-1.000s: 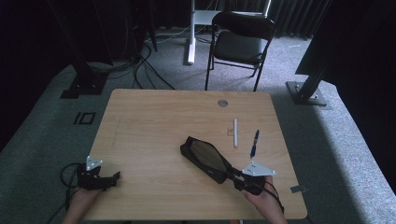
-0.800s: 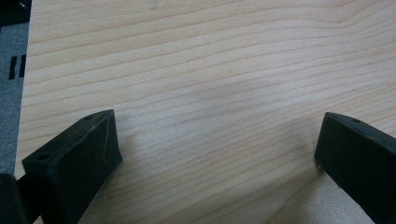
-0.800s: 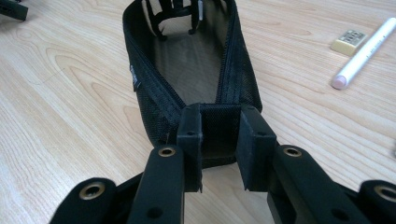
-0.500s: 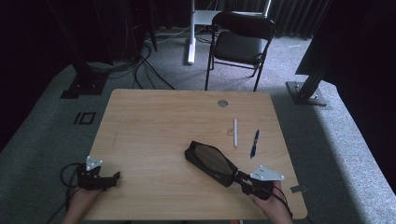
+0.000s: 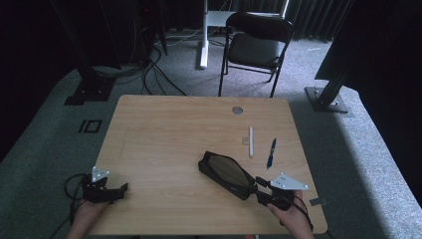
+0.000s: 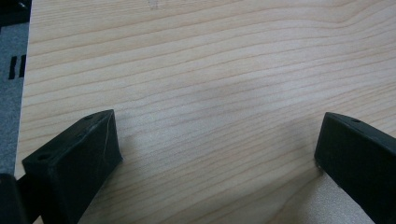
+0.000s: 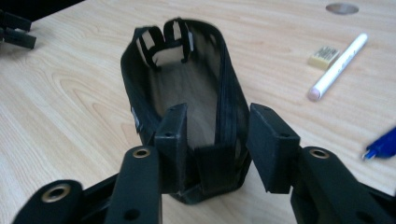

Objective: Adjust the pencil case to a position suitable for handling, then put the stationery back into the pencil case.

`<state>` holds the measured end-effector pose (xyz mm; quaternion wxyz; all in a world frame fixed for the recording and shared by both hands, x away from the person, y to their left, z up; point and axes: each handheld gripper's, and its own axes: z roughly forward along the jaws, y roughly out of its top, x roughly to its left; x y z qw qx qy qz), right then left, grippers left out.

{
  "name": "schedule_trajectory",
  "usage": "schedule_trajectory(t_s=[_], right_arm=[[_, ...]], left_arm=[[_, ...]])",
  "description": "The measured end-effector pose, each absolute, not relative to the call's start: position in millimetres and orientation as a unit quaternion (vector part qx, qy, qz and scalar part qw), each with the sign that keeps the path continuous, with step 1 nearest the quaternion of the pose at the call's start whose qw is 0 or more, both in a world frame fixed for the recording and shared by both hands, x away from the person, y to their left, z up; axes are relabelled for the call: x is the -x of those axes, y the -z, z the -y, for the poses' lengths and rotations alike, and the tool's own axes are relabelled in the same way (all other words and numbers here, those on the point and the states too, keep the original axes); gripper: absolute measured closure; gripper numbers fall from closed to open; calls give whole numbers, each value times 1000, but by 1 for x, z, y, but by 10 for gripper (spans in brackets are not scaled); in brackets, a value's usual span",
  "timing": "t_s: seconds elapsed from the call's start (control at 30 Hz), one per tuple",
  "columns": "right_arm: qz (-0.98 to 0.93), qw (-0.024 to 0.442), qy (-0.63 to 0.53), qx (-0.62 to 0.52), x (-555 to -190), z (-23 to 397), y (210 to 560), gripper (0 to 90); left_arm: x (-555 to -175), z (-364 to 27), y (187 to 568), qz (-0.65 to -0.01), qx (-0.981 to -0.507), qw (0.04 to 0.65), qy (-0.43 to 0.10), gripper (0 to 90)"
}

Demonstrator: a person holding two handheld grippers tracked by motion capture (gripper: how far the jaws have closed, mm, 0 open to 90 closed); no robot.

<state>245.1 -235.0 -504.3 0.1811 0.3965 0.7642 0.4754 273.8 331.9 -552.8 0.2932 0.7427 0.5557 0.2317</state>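
Your right claw has just been opening, and right now its jaws stand partly apart around the near end of the black mesh pencil pouch. In the right gripper view one jaw looks to sit against or inside the pouch's open mouth while the other stands clear of the fabric, so I wouldn't call that a grip anymore.

The pouch lies on the light wooden table toward the near right corner, angled away from your right hand, mouth gaping.

Your left claw rests spread wide at the near left edge with nothing in it, well apart from everything.

Things I'd watch for:
- The pouch is floppy. With nothing pinching it, the mouth could sag shut.
- If that jaw really is tucked inside the opening, pulling back could drag the whole pouch toward the table edge.
- The white marker pen, the small cream eraser and the blue pen sit just beyond it near the right edge. Both pens are round, so a careless sweep could roll them off.
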Motion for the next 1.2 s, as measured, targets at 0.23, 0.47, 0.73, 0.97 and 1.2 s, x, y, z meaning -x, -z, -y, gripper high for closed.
schedule_trajectory(t_s=[0.23,0.47,0.73,0.97,1.2], right_arm=[[-751,195,-492,-395,-251,232,490,511],[-739,217,-502,-393,-260,231,480,475],[-731,235,-505,-394,-274,229,472,388],[-715,267,-490,-422,-292,239,470,349],[-701,287,-473,-450,-309,250,474,317]], left_arm=[[-274,-332,553,-556,-743,293,-232,4],[-274,-332,553,-556,-743,293,-232,3],[-274,-332,553,-556,-743,293,-232,4],[-274,-332,553,-556,-743,293,-232,3],[-274,-332,553,-556,-742,294,-232,4]])
